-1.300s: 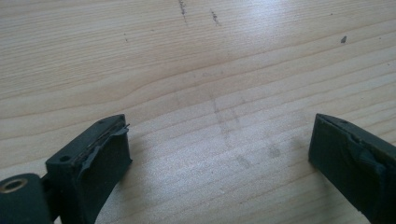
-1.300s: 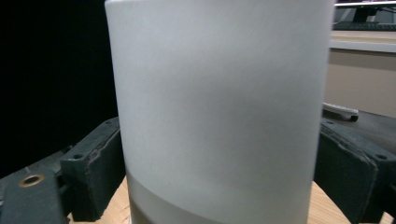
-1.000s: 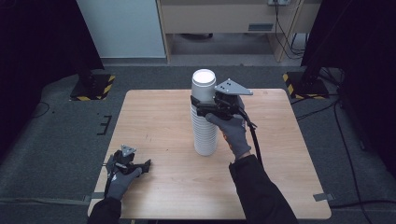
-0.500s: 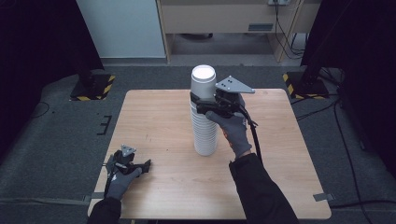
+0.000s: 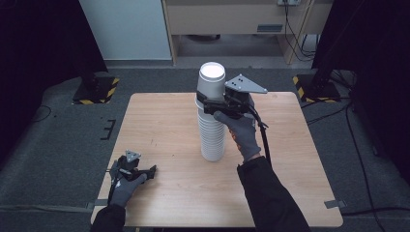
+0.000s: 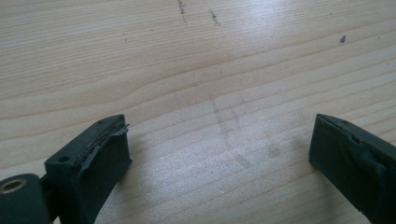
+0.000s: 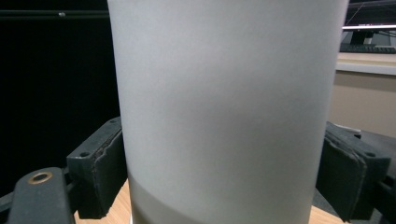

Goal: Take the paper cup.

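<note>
Wooden table (image 5: 159,121), dark floor all round. Cup stack (image 5: 212,113) upright near table centre, long axis vertical, mouth up, bare wood on every side. Right gripper (image 5: 209,105) clamped on the top cup (image 7: 226,107), pads pressed to both walls. Left gripper (image 6: 219,154) low at the near left corner, jaws spread wide over bare wood grain.

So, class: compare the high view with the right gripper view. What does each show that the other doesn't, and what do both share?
High view alone: the whole stack of cups standing on the table, and the left gripper resting open near the table's front left corner. Right gripper view alone: a close look at both black pads pressed against the top cup's sides. Shared: the top cup clamped in the right gripper.
</note>
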`<state>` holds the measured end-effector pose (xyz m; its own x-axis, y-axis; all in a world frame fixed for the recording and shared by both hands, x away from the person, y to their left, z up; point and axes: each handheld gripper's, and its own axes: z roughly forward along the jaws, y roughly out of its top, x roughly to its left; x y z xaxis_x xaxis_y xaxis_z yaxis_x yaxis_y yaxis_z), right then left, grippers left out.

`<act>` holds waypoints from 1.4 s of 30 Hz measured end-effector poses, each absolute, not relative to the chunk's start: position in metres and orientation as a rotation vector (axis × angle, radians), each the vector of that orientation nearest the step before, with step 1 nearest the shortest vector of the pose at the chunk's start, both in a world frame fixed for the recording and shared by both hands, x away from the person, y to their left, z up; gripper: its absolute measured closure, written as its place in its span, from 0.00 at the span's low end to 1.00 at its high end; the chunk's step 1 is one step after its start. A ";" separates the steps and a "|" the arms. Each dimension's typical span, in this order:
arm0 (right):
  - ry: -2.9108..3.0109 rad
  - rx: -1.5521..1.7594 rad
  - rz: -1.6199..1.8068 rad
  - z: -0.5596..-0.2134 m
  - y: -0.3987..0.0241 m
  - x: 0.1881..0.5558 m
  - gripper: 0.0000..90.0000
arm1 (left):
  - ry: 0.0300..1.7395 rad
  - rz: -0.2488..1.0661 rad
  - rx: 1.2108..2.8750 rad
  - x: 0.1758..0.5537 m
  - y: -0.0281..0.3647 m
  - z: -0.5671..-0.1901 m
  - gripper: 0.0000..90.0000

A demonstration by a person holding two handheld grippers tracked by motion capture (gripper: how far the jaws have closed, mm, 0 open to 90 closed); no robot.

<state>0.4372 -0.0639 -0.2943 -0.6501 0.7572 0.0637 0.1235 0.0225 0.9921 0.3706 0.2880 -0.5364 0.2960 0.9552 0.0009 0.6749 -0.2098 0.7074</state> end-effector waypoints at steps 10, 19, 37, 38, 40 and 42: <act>1.782 0.890 1.703 -0.282 -0.066 0.438 0.16 | 1.449 0.601 1.967 0.371 0.288 -0.536 0.05; 1.744 0.888 1.754 -0.275 -0.071 0.436 0.16 | 1.449 0.601 1.968 0.371 0.288 -0.536 0.05; 1.674 0.887 1.850 -0.263 -0.085 0.430 0.16 | 1.449 0.602 1.967 0.371 0.288 -0.536 0.05; 1.669 0.883 1.853 -0.262 -0.085 0.429 0.16 | 1.449 0.602 1.967 0.371 0.288 -0.536 0.05; 1.662 0.876 1.862 -0.259 -0.087 0.426 0.16 | 1.449 0.602 1.967 0.371 0.288 -0.536 0.05; 1.655 0.864 1.861 -0.257 -0.088 0.424 0.16 | 1.449 0.602 1.967 0.371 0.288 -0.536 0.05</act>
